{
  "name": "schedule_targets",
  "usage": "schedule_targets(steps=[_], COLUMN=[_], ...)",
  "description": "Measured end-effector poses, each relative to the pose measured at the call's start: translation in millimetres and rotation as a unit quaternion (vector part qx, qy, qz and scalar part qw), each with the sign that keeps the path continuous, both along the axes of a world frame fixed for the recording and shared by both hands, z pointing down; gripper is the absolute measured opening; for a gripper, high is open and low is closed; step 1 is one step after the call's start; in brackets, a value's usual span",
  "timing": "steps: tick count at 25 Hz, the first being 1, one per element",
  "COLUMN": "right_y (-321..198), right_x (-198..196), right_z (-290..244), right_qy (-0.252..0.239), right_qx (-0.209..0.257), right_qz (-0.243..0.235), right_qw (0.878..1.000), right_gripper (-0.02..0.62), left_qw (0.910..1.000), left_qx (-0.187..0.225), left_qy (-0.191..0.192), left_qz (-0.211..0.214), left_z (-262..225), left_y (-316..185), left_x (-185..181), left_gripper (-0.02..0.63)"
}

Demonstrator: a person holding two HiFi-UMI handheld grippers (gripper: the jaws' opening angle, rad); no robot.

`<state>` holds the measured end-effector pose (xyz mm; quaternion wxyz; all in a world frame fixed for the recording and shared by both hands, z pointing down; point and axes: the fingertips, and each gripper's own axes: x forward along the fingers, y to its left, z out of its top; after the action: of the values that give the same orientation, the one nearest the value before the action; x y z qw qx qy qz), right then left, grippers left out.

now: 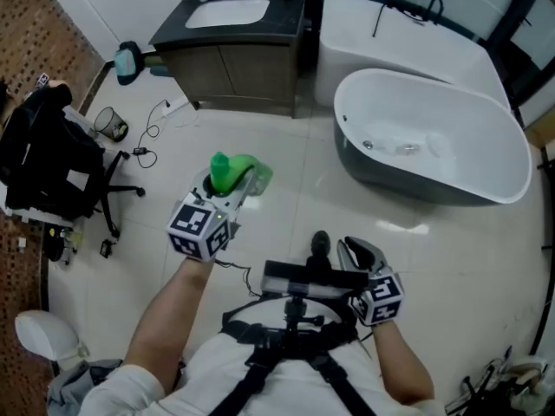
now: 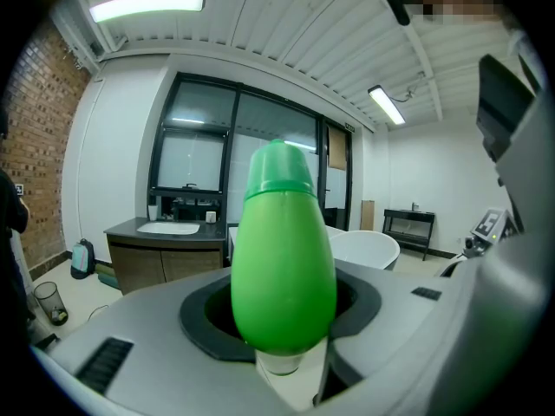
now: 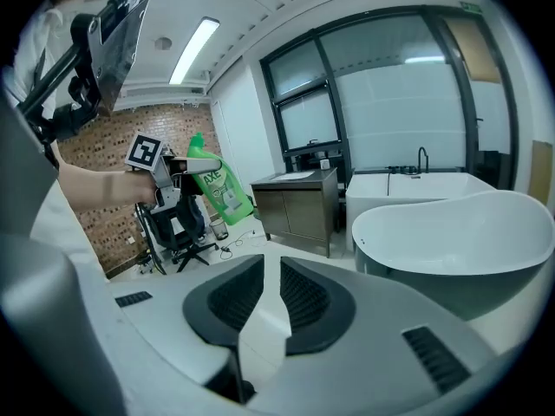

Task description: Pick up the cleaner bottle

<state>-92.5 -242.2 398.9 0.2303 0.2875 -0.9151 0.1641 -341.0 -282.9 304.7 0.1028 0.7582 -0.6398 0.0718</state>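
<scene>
We have the green plastic cleaner bottle [image 2: 282,267] off the pale tiled floor [image 1: 295,159]. It sits in the left gripper [image 1: 229,196], whose jaws stand about half open and are clamped on the bottle's rounded body. In the head view it hangs at about 10 o'clock from the picture's centre. The dark vanity cabinet with a white basin [image 1: 230,55] is at its 12 o'clock, the white oval bathtub [image 1: 434,146] is at its 3 o'clock, and the black office chair [image 1: 48,159] is at its 9 o'clock. The right gripper [image 3: 267,297] is empty, its ribbed pads a narrow slit apart with nothing between them.

The pick looks nearly done to us. To finish well, we would hold the squeeze even, since the body is smooth and tapered and could slide forward out of the pads. We would also level the bottle, which leans in the right gripper view, and leave the empty gripper well apart at 5 o'clock.

Some things are hidden. The bottle fills the left gripper view, covering the pads where they touch it, and the jaws cut off its base. Its label shows only small and partly in the right gripper view. We cannot tell whether the cap is tight.
</scene>
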Motion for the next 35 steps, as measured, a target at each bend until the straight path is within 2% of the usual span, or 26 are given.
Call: schedule_targets(steps=[10, 27, 35], right_y=[20.1, 53.1, 76.8], right_x=[-6.1, -22.2, -22.0], right_z=[-2.5, -18.3, -21.2], right_qy=[0.002, 0.017, 0.022], right_qx=[0.009, 0.039, 0.043], right_qz=[-0.003, -0.019, -0.011], right_qw=[1.0, 0.999, 0.999], right_gripper=[0.069, 0.069, 0.069], left_qw=[0.9998, 0.9993, 0.9989], left_qx=[0.012, 0.025, 0.026], left_qy=[0.01, 0.023, 0.03], left_qz=[0.011, 0.015, 0.025], left_z=[-14.5, -17.6, -13.2], left_y=[44.0, 100.7, 126.8], left_x=[2.1, -5.1, -5.4], left_gripper=[0.166, 0.166, 0.166])
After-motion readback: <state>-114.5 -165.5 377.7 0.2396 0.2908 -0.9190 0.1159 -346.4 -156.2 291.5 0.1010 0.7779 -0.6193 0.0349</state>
